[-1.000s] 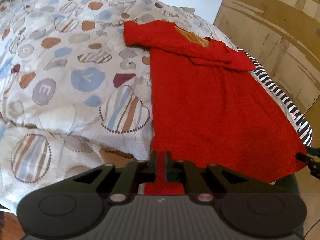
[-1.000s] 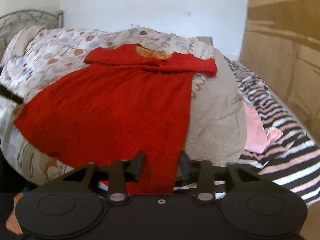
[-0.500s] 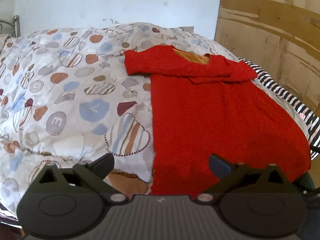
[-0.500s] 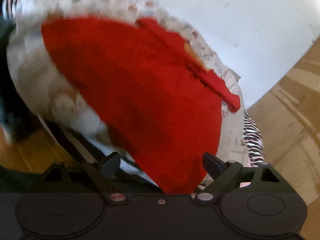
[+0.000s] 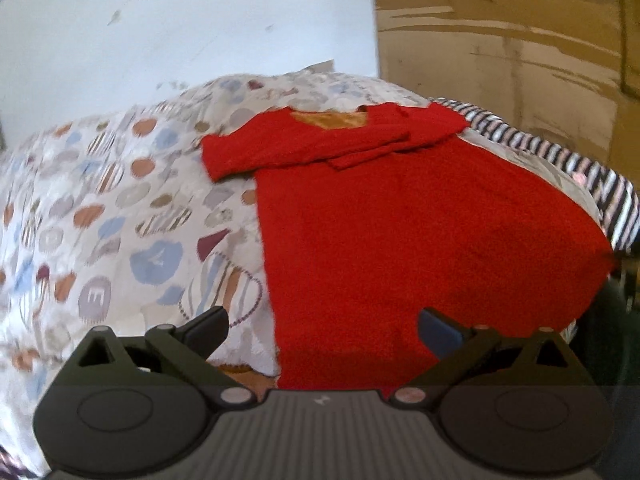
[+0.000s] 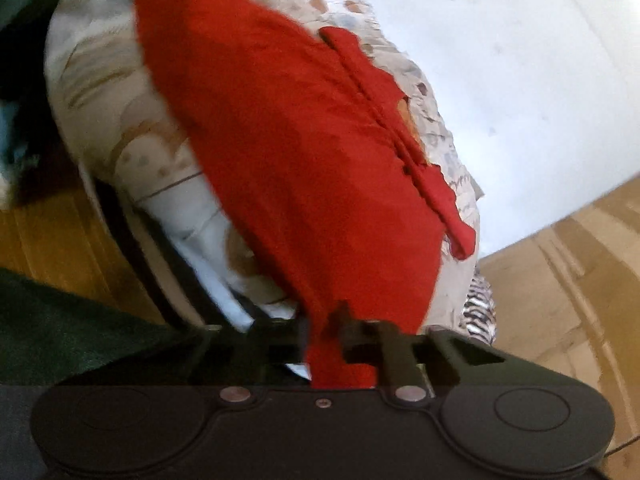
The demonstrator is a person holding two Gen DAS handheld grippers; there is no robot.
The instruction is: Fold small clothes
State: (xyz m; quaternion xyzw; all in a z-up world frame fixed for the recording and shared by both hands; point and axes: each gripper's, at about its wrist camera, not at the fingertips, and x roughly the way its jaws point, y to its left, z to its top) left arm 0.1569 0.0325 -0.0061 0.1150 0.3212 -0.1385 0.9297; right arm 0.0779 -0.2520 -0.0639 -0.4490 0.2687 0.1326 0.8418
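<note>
A small red dress lies spread flat on a patterned quilt, sleeves folded across its top, hem nearest me. My left gripper is open and empty, jaws wide apart over the hem's left corner. In the right wrist view the same red dress runs up the tilted frame. My right gripper is shut on the dress's hem at its right corner.
A striped black-and-white cloth lies right of the dress along a cardboard wall. A white wall stands behind the bed. The right wrist view shows wooden floor and a dark green fabric at lower left.
My left gripper let go of the hem and opened wide, then lifted a little. My right gripper opened, rolled to a tilt, and has shut again on the hem.
</note>
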